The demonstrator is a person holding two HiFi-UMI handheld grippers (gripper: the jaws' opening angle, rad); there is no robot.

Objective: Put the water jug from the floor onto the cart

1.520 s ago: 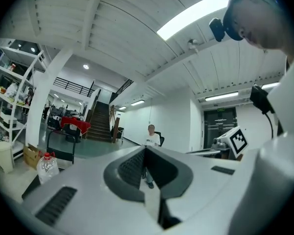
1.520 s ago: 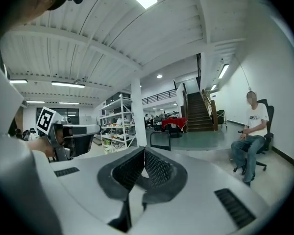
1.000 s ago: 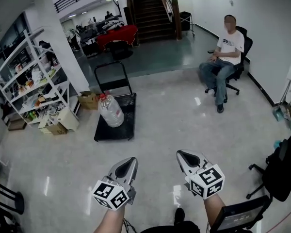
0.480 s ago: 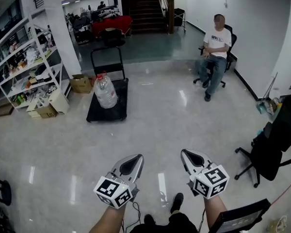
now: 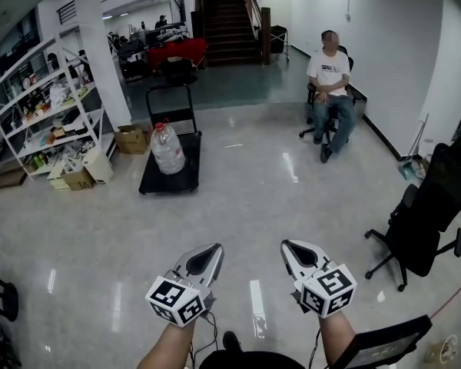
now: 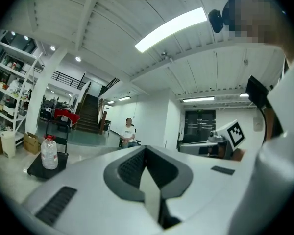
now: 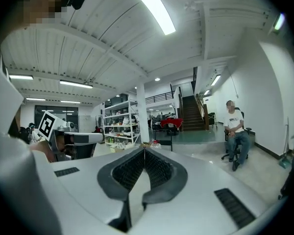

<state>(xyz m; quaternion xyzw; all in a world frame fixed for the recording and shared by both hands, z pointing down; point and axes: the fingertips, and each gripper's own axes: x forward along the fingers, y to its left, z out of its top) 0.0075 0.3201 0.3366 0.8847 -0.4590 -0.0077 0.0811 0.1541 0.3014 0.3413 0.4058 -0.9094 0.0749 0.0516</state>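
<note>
The clear water jug [image 5: 167,149] with a red cap stands upright on the black flat cart [image 5: 170,177], far ahead at upper left in the head view. In the left gripper view the jug [image 6: 49,152] shows small at the left on the cart [image 6: 45,169]. My left gripper [image 5: 213,250] and right gripper [image 5: 286,247] are held side by side low in the head view, far from the cart. Both are shut with nothing between their jaws. The right gripper view hides the jug behind the closed jaws.
White shelving [image 5: 42,121] and cardboard boxes [image 5: 129,139] stand left of the cart. A person sits on a chair [image 5: 328,79] at the back right. A black office chair [image 5: 426,217] is close on my right. Stairs [image 5: 227,18] rise at the back.
The jug and cart have shrunk and drifted farther away in the head view as I backed off. The black office chair has come in closer at the right. Both grippers stay shut.
</note>
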